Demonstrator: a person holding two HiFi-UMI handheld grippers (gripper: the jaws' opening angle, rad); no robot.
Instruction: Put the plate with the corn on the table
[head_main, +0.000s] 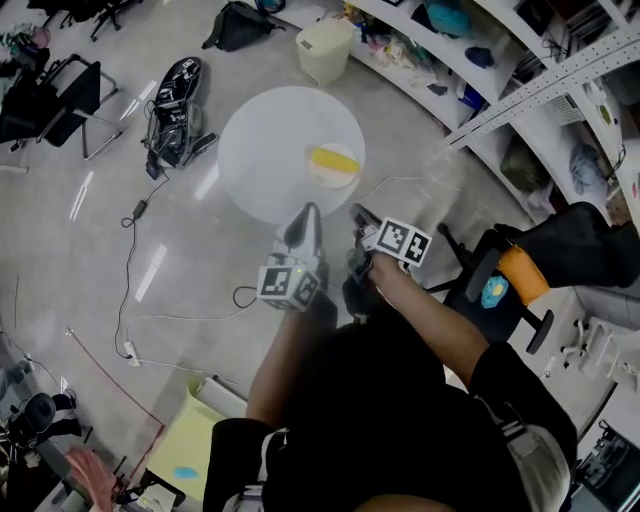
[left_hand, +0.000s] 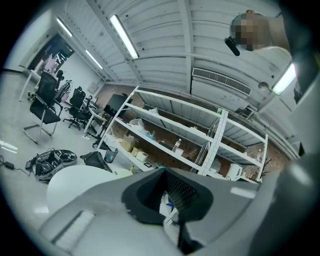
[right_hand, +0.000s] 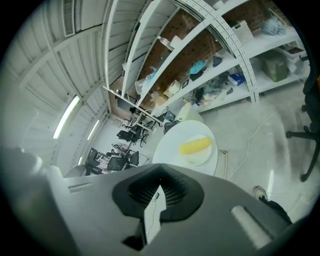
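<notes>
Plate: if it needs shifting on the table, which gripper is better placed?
Probably right: the right gripper points at the plate on the right half of the table; the left gripper aims past it at shelves. Both shut, empty.

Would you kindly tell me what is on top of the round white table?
A white plate sits near the edge of the table, carrying a yellow corn cob; the cob hides the plate's middle.

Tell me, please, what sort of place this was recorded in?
It looks like a lab or workshop space, probably shared with offices: long white shelving crowded with boxes and supplies, black office chairs on a bare grey floor, and loose cables trailing near a round white table.
</notes>
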